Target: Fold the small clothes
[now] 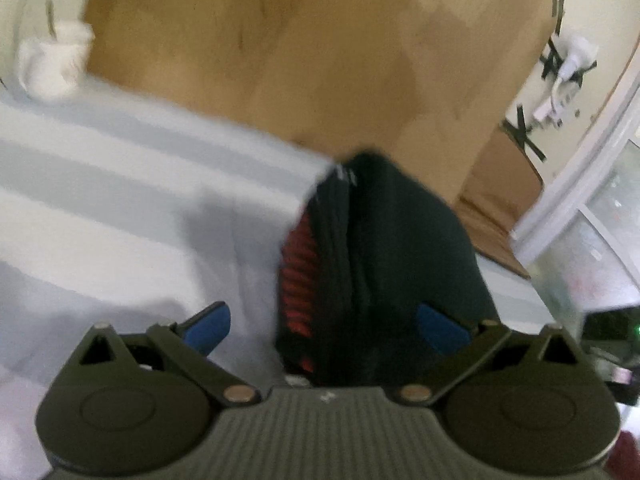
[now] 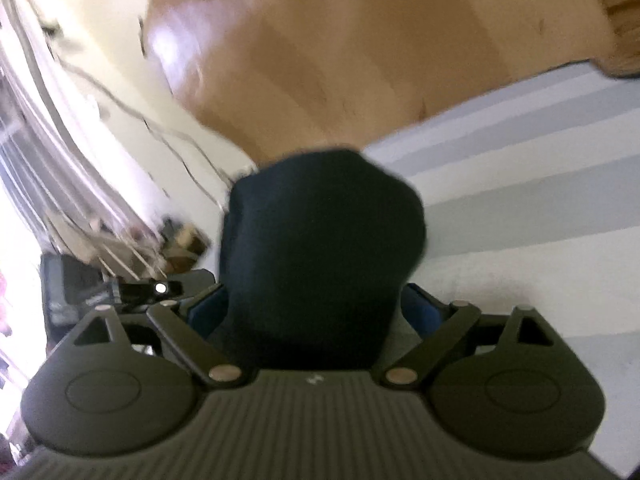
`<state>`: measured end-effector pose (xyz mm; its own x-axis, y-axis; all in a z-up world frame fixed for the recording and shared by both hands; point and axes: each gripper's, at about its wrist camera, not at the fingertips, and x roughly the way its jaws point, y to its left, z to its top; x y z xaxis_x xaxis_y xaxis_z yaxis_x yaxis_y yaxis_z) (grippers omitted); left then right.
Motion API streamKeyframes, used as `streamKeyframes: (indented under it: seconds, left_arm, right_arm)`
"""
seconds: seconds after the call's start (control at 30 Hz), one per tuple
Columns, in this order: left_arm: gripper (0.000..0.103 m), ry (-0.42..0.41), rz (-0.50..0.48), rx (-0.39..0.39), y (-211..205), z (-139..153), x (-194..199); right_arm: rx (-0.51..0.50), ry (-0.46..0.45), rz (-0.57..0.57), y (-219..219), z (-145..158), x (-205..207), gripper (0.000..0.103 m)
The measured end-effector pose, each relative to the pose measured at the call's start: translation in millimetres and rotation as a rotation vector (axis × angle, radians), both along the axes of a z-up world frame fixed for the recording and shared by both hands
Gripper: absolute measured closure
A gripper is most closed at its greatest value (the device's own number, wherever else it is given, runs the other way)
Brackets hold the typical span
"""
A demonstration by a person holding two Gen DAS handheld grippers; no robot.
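Note:
A small dark navy garment (image 1: 400, 248) with a red-striped patch (image 1: 298, 280) hangs bunched between the fingers of my left gripper (image 1: 324, 322). The jaws stand wide apart, and one blue pad (image 1: 440, 326) lies against the cloth. Whether the garment is pinched is not clear. In the right wrist view the same dark garment (image 2: 320, 248) fills the gap of my right gripper (image 2: 316, 308). Its blue pads (image 2: 424, 304) press on both sides of the cloth. Both views are blurred by motion.
A white and grey striped sheet (image 1: 120, 200) covers the bed (image 2: 540, 200). A brown cardboard panel (image 1: 320, 48) stands behind it. A white cup (image 1: 56, 60) sits at the far left. A window (image 2: 36, 160) and cables lie to the left of the right gripper.

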<state>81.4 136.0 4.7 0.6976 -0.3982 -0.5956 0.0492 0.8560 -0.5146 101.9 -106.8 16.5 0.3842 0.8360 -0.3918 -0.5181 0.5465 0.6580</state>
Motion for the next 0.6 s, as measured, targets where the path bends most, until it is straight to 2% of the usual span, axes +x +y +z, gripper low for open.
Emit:
streamKeyframes:
  seconds: [0.03,0.07,0.1,0.17,0.2,0.23,0.27,0.4,0.47,0.53,0.6]
  left_arm:
    - [0.000,0.036,-0.017,-0.024,-3,-10,7]
    - [0.000,0.030,-0.021,-0.032,-5,-15,11]
    - [0.000,0.019,-0.021,-0.017,-8,-16,12]
    - [0.001,0.021,-0.016,-0.012,-10,-16,20]
    - [0.009,0.028,-0.027,-0.035,-10,-15,26]
    - [0.011,0.035,-0.047,-0.068,-11,-15,34]
    - [0.011,0.035,-0.053,-0.069,-14,-11,43]
    - [0.014,-0.044,-0.077,0.055,-44,16,88]
    - [0.016,-0.058,-0.085,0.072,-56,24,118]
    - [0.016,-0.068,-0.086,0.100,-67,25,157]
    - [0.016,-0.049,-0.085,0.117,-75,16,191]
  right_arm:
    - [-0.018,0.010,0.018,9,-6,5,0.008]
    - [-0.015,0.033,0.041,16,-14,10,0.009]
    - [-0.017,0.007,0.042,21,-15,11,0.012]
    - [-0.026,0.002,0.030,26,-10,14,0.024]
    - [-0.028,-0.024,0.029,24,-7,14,0.036]
    - [-0.033,-0.063,0.031,22,-3,15,0.041]
    - [-0.037,-0.092,0.021,19,1,17,0.042]
    - [0.010,-0.124,-0.048,3,8,46,0.047]
    - [0.026,-0.140,-0.090,-6,10,70,0.047]
    - [0.021,-0.150,-0.126,-11,11,101,0.046]
    - [0.007,-0.123,-0.148,-13,4,132,0.046]
